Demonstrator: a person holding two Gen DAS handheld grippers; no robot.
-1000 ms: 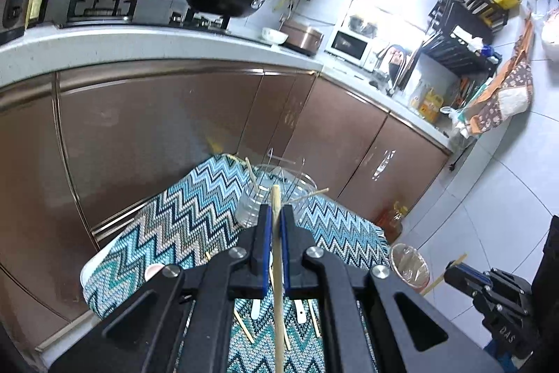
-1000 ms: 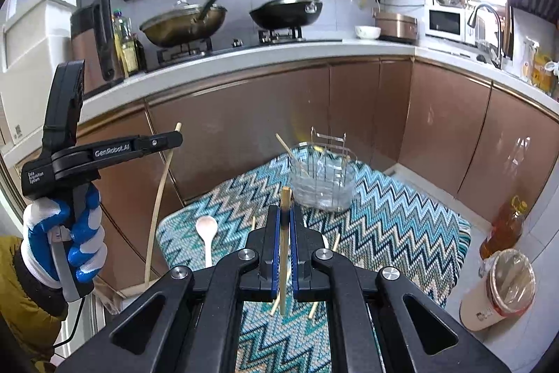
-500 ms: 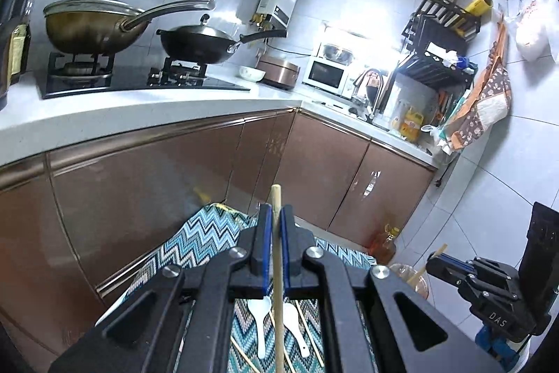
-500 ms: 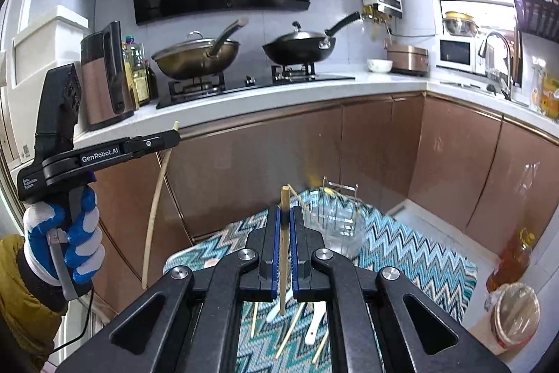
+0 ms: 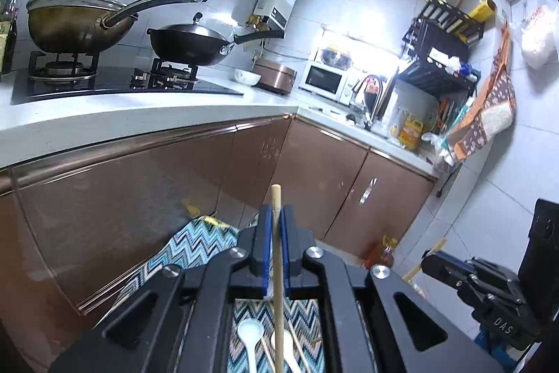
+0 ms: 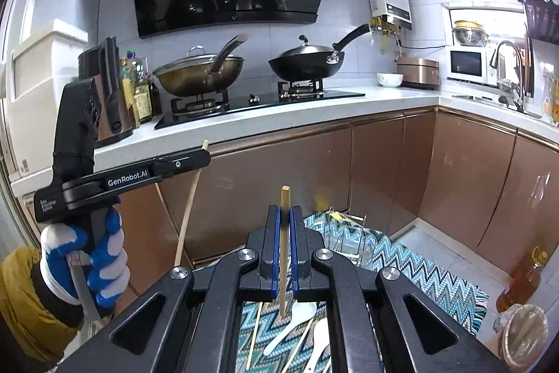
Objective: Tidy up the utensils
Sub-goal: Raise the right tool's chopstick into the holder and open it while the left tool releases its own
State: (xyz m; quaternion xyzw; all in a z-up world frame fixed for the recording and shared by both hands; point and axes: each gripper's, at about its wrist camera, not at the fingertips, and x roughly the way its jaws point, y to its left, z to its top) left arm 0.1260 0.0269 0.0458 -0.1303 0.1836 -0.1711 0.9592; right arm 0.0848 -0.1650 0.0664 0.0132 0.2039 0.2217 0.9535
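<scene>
both grippers have risen since a second ago: the zigzag cloth and the clear holder that filled the middle of each view now sit low behind the fingers, and the brown cabinets and white counter fill the space ahead.

brown cabinet fronts (image 5: pixel 146 198) stand beyond the fingertips in both views, with the white counter (image 6: pixel 314 107) above them carrying a lidded brass-coloured pan (image 6: pixel 199 76) and a black wok (image 6: pixel 304 65). the zigzag cloth (image 6: pixel 419 268) lies below and behind the right gripper's fingers, and the clear utensil holder (image 6: pixel 349 240) stands on it just to the right of those fingers. in the left view only a corner of the cloth (image 5: pixel 195 240) shows to the left of the fingers.

the left gripper (image 5: pixel 276 215) is clenched on a long chopstick (image 5: pixel 277 285), which runs up between the blue pads and pokes out past the tips. a gloved hand (image 6: pixel 87 264) holds this gripper, seen from the side in the right view. the right gripper (image 6: pixel 285 215) is clamped on a second chopstick (image 6: pixel 284 250), upright between its pads, its top just above the tips.

under the right gripper's fingers two white spoons (image 6: pixel 297 317) and loose chopsticks (image 6: pixel 255 331) lie on the cloth.
</scene>
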